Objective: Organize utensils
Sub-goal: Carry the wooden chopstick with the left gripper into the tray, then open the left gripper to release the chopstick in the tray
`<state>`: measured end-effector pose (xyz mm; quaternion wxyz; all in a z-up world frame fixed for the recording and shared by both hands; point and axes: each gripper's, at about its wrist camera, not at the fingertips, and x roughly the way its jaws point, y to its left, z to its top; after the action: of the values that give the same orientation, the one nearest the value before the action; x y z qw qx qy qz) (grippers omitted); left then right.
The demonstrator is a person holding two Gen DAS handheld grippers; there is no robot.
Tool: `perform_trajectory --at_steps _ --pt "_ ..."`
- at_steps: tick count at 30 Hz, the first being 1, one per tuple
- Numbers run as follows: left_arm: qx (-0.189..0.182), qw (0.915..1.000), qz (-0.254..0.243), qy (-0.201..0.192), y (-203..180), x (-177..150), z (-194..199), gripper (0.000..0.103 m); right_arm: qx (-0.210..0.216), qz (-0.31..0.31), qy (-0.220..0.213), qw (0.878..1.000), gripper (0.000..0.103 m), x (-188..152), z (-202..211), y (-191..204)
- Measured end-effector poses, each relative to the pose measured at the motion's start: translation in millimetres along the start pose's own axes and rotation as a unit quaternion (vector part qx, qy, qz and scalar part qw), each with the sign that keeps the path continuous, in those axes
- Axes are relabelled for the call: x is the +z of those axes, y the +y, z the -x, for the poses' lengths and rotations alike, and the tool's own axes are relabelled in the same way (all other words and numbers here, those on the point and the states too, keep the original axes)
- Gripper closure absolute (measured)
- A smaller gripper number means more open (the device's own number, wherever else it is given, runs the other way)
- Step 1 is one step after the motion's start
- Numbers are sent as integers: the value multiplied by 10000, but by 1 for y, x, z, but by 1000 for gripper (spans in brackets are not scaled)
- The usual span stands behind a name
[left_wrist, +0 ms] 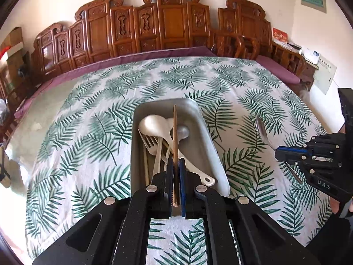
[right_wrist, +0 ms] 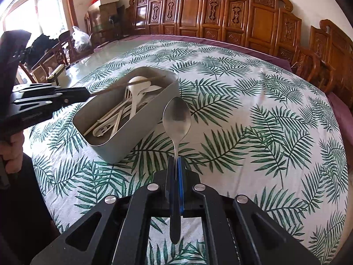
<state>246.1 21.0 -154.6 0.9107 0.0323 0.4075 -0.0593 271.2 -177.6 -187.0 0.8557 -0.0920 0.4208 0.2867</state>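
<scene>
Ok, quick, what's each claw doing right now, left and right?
Left claw: closed on a chopstick, over the tray.
Right claw: closed on a metal spoon, beside the tray.

Green fern-print tablecloth (left_wrist: 92, 110), grey tray (left_wrist: 211, 145), brown chopstick (left_wrist: 175, 132)

It was a home dining room: carved wooden chairs (right_wrist: 260, 19) lined a table under a leaf-print cloth (right_wrist: 253, 114).
</scene>
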Motion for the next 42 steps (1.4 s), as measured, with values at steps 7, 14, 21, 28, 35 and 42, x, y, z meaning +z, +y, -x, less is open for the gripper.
perform_trajectory --at_steps 7,14,21,28,35,42 --pt "-158 9995 171 224 8 -12 -21 99 27 21 85 10000 99 -2 -6 4" --pt "-205 9993 201 245 11 -10 -27 99 41 -26 76 10000 99 1 -8 8" --pt "-206 9992 341 63 21 -8 -15 79 107 142 44 9998 99 11 -9 23" --pt "-77 9989 457 -96 41 -5 -5 59 312 -98 -140 9994 99 32 -17 37" --pt "123 9973 680 -246 69 -5 5 32 545 -237 -345 9976 99 69 -28 57" --pt "235 9959 839 -234 89 -8 6 32 591 -444 -398 9965 99 94 -49 67"
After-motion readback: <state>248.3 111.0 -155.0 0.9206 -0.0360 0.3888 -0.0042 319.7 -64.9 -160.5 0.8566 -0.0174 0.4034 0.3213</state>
